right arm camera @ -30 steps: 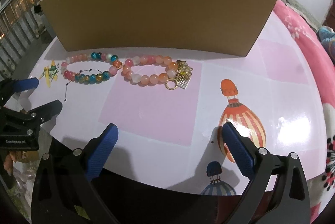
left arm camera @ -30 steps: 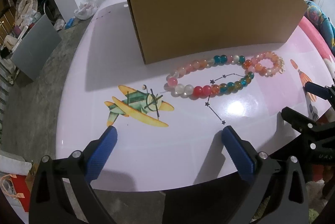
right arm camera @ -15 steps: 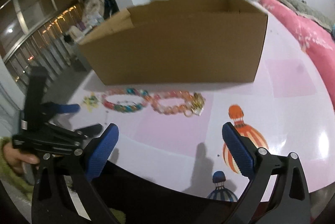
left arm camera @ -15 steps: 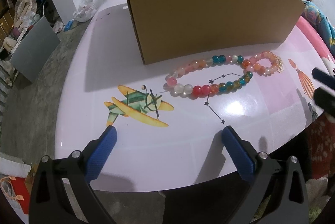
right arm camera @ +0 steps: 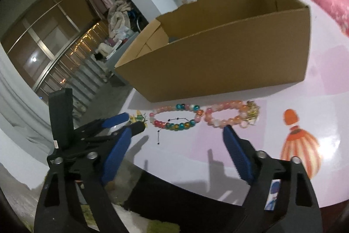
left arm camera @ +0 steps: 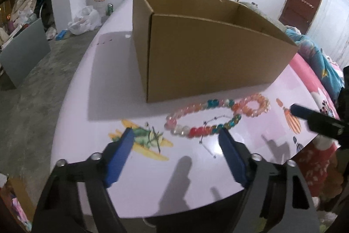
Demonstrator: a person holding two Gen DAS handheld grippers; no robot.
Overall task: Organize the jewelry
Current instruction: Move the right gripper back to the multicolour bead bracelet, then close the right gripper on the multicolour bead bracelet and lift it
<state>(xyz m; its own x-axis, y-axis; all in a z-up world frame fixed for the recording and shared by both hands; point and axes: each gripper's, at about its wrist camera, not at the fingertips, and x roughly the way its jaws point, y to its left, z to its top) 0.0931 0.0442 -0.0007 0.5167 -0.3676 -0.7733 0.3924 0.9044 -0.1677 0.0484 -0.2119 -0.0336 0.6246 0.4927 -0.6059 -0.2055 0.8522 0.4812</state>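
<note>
1. Two beaded bracelets lie end to end ahead of both grippers, long axes crosswise, before an open brown cardboard box [left arm camera: 209, 54].
2. Left gripper [left arm camera: 176, 137], jaws closing on nothing, faces the multicoloured glass-bead bracelet [left arm camera: 202, 121].
3. Right gripper [right arm camera: 176, 135], likewise closing empty, is nearer the pink-and-orange bead bracelet with gold charms [right arm camera: 231, 116].

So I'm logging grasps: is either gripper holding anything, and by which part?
Nothing is held. The left gripper and right gripper are closing on empty air; both bracelets lie untouched.
</note>
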